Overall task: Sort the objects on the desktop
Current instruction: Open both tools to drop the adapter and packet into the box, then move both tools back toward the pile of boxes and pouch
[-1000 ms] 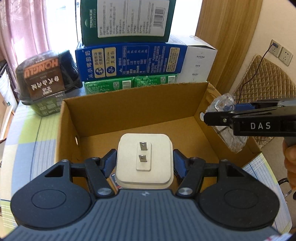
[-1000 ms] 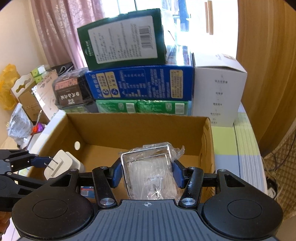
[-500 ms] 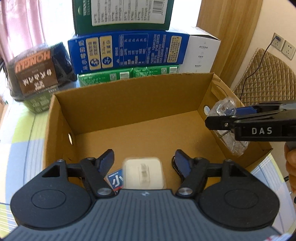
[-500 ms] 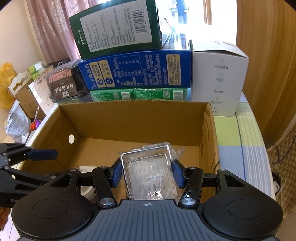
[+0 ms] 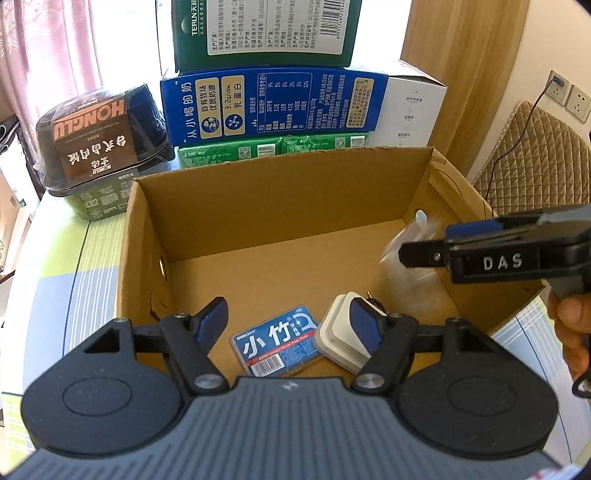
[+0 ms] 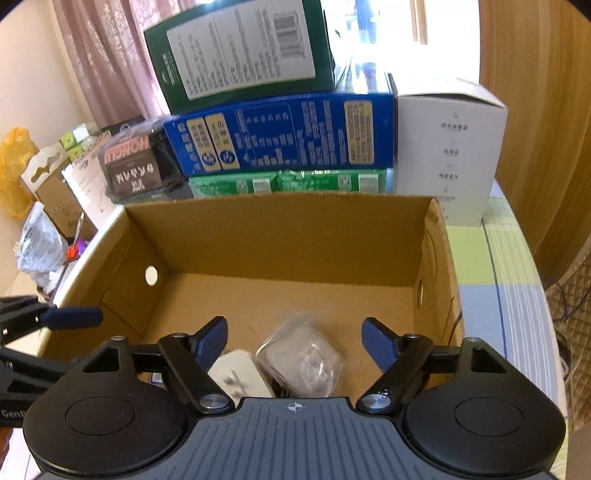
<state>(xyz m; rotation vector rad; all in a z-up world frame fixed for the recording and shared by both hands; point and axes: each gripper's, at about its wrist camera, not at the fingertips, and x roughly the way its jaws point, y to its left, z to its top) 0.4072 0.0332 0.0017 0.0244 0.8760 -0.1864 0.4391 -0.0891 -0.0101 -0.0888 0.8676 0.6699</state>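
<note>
An open cardboard box (image 5: 280, 192) stands in front of me; it also shows in the right wrist view (image 6: 280, 229). On its floor lie a white plug adapter (image 5: 334, 338), a blue floss-pick case (image 5: 277, 341) and a clear plastic-wrapped packet (image 6: 301, 358). The adapter shows in the right wrist view (image 6: 240, 376) beside the packet. My left gripper (image 5: 288, 325) is open and empty above the box's near end. My right gripper (image 6: 295, 336) is open and empty above the packet; in the left wrist view it (image 5: 424, 251) reaches in from the right, with the packet a blur beneath it.
Stacked cartons stand behind the box: a dark green one (image 5: 266, 29), a blue milk carton (image 5: 273, 103), green packs (image 5: 273, 147) and a white box (image 6: 450, 147). A black Honglu container (image 5: 103, 140) sits at the back left. A chair (image 5: 535, 155) stands at the right.
My left gripper opened and the white adapter fell onto the box floor. My right gripper then opened and the plastic-wrapped packet dropped into the box.
</note>
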